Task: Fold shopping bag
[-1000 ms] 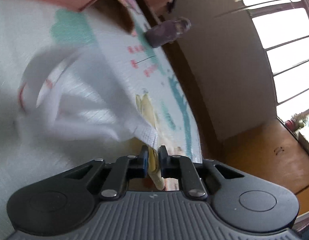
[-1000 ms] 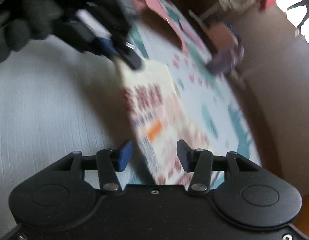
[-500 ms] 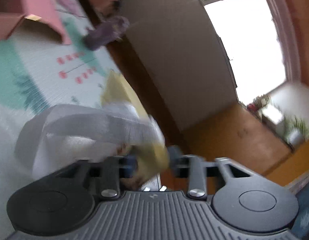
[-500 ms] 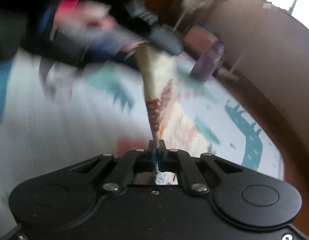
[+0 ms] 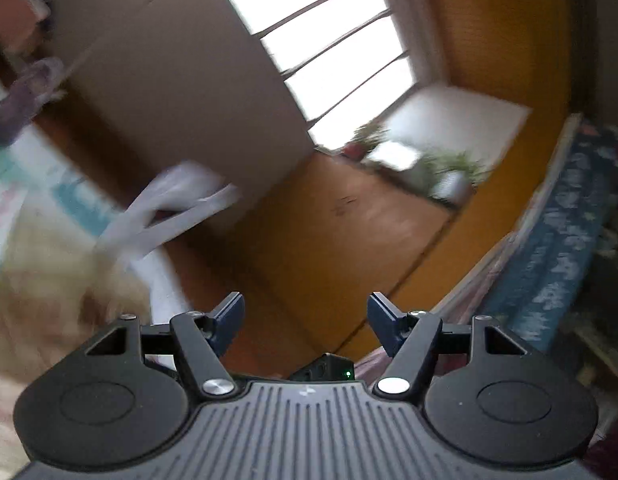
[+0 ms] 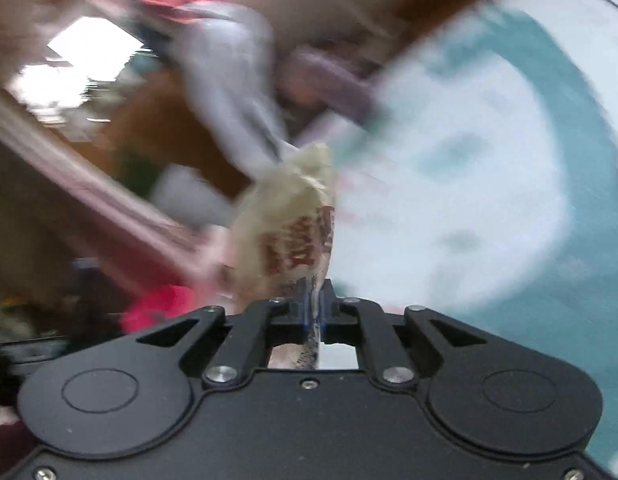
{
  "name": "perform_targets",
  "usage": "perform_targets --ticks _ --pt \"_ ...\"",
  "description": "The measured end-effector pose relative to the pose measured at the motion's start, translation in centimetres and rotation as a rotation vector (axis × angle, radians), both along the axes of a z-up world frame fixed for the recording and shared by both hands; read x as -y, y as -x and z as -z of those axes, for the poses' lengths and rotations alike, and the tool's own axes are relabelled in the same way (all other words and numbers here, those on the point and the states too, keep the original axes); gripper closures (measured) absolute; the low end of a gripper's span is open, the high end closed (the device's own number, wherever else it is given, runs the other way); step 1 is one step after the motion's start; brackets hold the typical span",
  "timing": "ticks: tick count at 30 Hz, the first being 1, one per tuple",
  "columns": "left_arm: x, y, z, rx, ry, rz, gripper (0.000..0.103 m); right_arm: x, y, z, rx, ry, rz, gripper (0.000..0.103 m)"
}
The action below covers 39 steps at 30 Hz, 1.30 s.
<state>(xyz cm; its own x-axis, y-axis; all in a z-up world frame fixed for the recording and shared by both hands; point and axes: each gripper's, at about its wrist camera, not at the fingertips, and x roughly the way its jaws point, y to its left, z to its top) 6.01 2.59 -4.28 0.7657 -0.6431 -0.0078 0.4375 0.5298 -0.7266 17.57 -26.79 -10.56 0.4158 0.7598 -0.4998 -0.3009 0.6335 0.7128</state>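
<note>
My right gripper clamps cream shopping bag edge, jaws easing open — bag hangs above play mat, may slip out. My left gripper spread, empty; white handles flapping — could snag.

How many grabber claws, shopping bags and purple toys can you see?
Grabber claws: 2, the left gripper, open with nothing in it, and the right gripper, pinching the bag as its jaws start to open
Shopping bags: 1, the cream shopping bag
Purple toys: 1, a blurry purple toy
Total: 4
</note>
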Motion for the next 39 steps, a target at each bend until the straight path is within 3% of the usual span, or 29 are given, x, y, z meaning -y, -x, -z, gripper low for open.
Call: perform_targets --ticks 2,4,7,9,12,14,15,18,21,26,35,39 --pt "0.0 -0.2 0.9 -0.058 -0.078 -0.027 0.035 -0.8 -0.3 0.6 -0.008 0.198 0.005 0.086" --pt "0.3 -0.9 2.1 -0.146 -0.236 -0.068 0.035 -1.2 -0.3 0.2 0.025 0.342 0.011 0.079" --pt "1.9 -1.4 4.1 -0.214 -0.493 -0.047 0.035 -0.9 0.6 -1.3 0.063 0.369 0.029 0.073" --pt "3.3 -1.6 5.4 -0.24 -0.635 -0.01 0.037 -1.1 1.8 -2.7 0.152 0.452 0.034 0.072" --pt "5.6 -1.7 6.6 -0.221 -0.695 0.054 0.037 -2.4 2.2 -3.4 0.287 0.522 -0.036 0.073" --pt "6.5 -1.7 7.4 -0.22 -0.753 0.096 0.037 -2.9 1.6 -2.7 0.294 0.495 -0.104 0.075" --pt "7.1 -1.8 8.5 -0.248 -0.833 0.122 0.037 -3.4 1.4 -2.2 0.299 0.498 -0.14 0.075" --pt "8.5 -0.7 9.2 -0.151 -0.97 0.151 0.038 -6.1 0.5 -0.1 0.341 0.6 -0.284 0.075" --pt "8.5 -0.6 9.4 -0.143 -0.996 0.161 0.038 -7.5 -0.2 1.5 0.394 0.696 -0.376 0.075" --pt "7.3 -0.1 9.1 -0.15 -1.008 0.197 0.038 -7.5 -2.6 1.7 0.446 0.725 -0.353 0.075" --pt "6.7 -0.7 9.1 -0.172 -0.999 0.207 0.038 -5.3 -6.5 3.1 0.455 0.602 -0.248 0.074" --pt "7.1 -0.5 9.0 -0.191 -1.009 0.18 0.038 -5.4 -6.2 3.3 0.474 0.621 -0.211 0.062"
